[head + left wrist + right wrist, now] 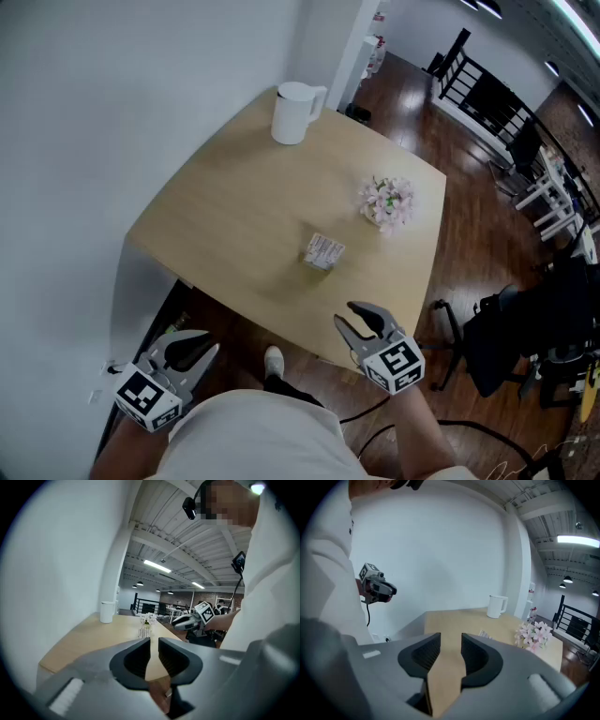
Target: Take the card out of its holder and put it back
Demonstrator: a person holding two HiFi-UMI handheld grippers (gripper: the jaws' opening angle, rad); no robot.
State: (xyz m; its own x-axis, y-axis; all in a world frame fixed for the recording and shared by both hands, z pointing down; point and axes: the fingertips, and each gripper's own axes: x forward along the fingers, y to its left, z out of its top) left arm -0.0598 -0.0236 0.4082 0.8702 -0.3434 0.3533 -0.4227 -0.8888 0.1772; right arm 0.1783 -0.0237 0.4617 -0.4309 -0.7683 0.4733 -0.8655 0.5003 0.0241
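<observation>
- The card holder (322,251) stood near the middle of the table (225,216). The card (326,246) seemed to sit upright in it, though it was too small to be sure.
- The left gripper (154,643) hung off the table's near edge, jaws slightly apart with nothing between them.
- The right gripper (451,641) hovered at the near edge, jaws spread and empty, well short of the holder.
- The card was probably light, thin and bendy, and the holder easily tipped. One gripper should steady the holder's base while the other pinches the card's exposed top edge.
</observation>
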